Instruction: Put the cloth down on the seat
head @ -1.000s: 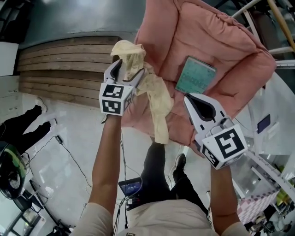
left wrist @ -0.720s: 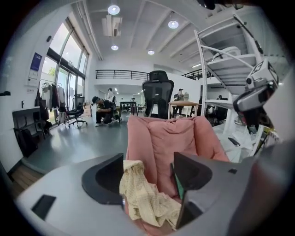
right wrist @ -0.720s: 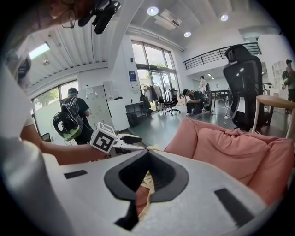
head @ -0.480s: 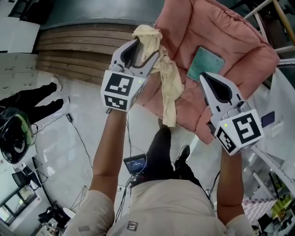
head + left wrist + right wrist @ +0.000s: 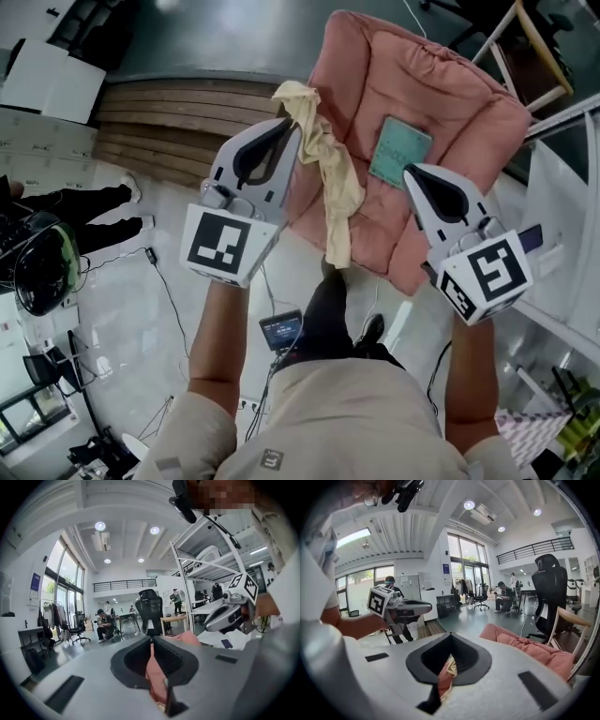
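Head view shows the cloth [image 5: 330, 178] draped down the pink seat [image 5: 450, 112] edge, free of my left gripper [image 5: 289, 125], whose jaws have just closed on nothing, and my right gripper [image 5: 413, 171], likewise closed and empty, so I judge the task essentially done.

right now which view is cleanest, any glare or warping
Head view: sharp and evenly lit, the cloth crisp, glossy floor reflecting light. Left gripper view: heavy fisheye, dark round border, ceiling lamps blown out. Right gripper view: same bending, windows bright.
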